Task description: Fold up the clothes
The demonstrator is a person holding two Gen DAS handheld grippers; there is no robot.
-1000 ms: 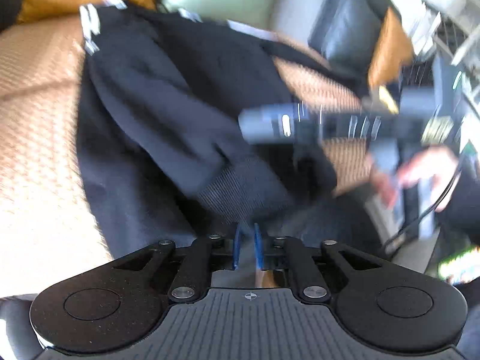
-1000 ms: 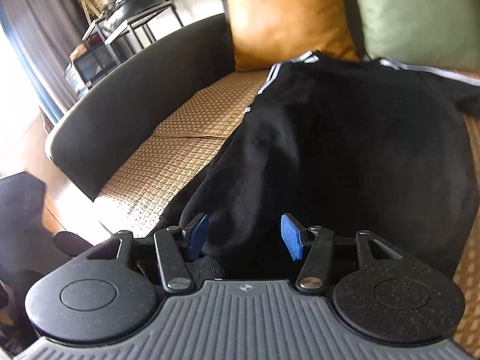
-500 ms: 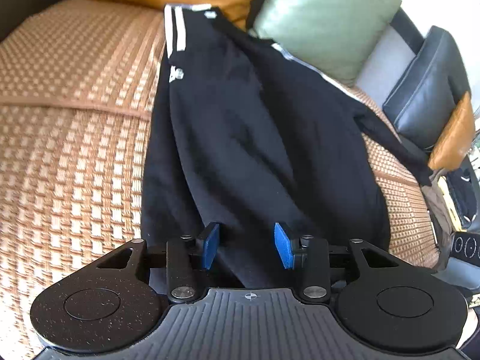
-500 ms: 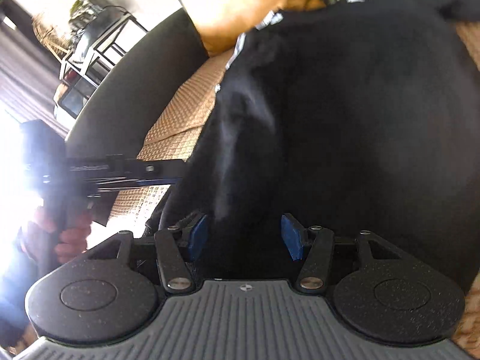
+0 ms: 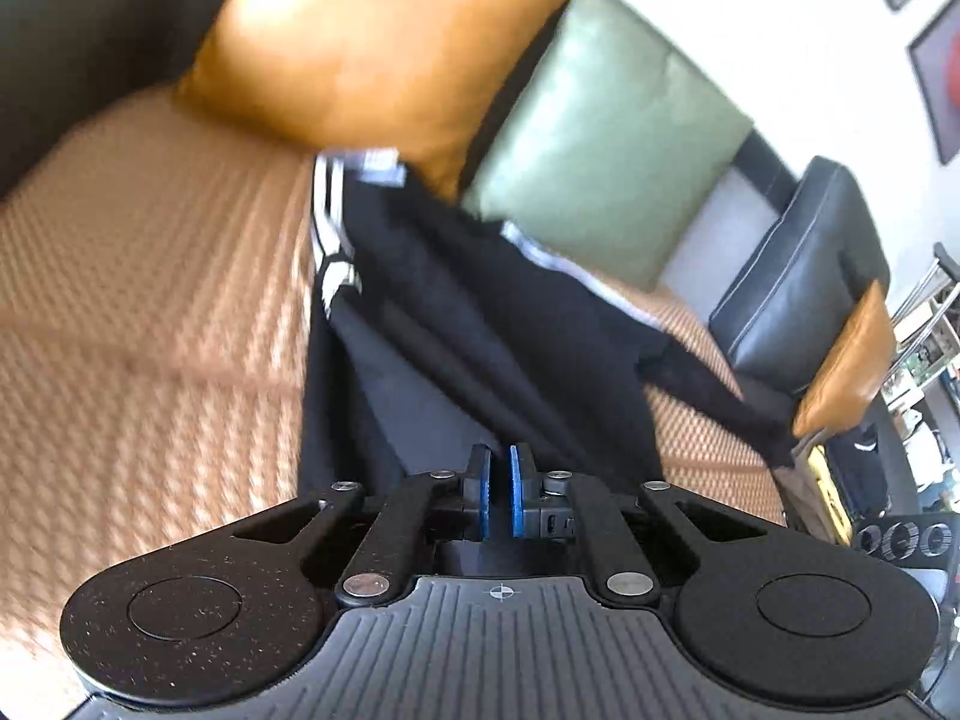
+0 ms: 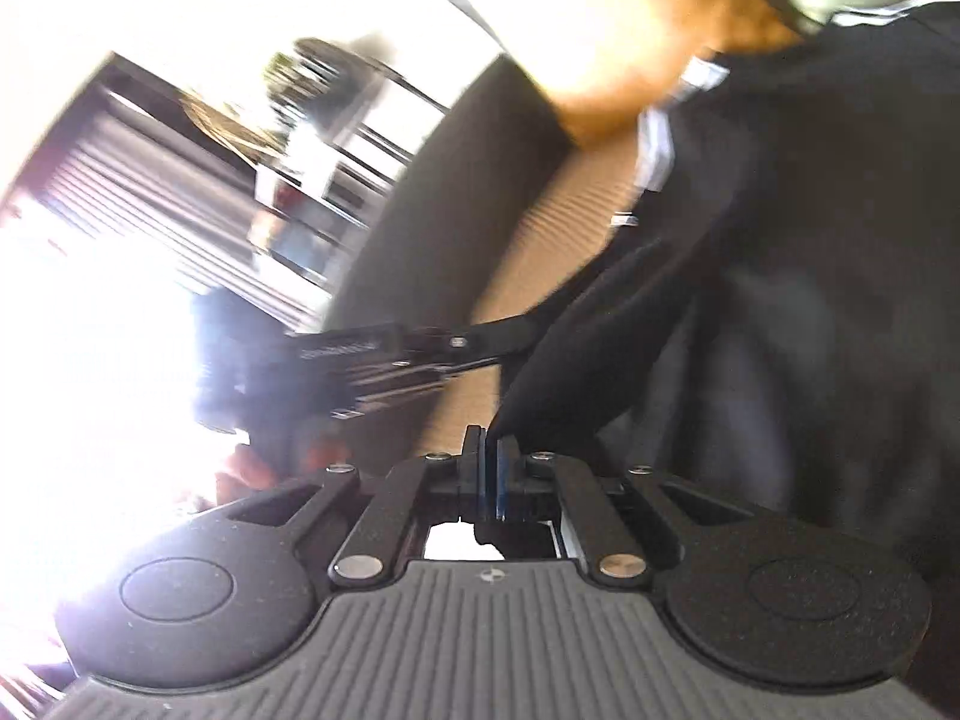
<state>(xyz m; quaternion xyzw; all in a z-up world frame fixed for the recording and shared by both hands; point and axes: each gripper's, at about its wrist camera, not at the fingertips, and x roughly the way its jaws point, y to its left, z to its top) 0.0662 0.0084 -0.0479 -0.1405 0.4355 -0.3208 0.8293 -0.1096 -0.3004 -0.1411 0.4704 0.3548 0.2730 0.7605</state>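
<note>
A black sweatshirt with white stripes [image 5: 468, 324] lies on a woven tan sofa seat [image 5: 138, 276], its top toward the cushions. My left gripper [image 5: 499, 468] is shut on the near hem of the sweatshirt, which rises in a taut fold. My right gripper [image 6: 491, 450] is shut on another part of the same hem [image 6: 558, 396], lifted off the seat. The sweatshirt fills the right of the right wrist view [image 6: 810, 240]. The left gripper shows there from the side [image 6: 384, 354], blurred, also gripping the cloth.
An orange cushion [image 5: 372, 42] and a green cushion [image 5: 600, 138] lean on the sofa back. A black leather armchair [image 5: 798, 276] with an orange cushion [image 5: 852, 360] stands to the right. A dark sofa arm [image 6: 444, 210] and metal shelving [image 6: 336, 138] lie left.
Both grippers were open at the hem half a second ago; both have closed on the cloth and lifted it. Both views have tilted and blurred with motion.
</note>
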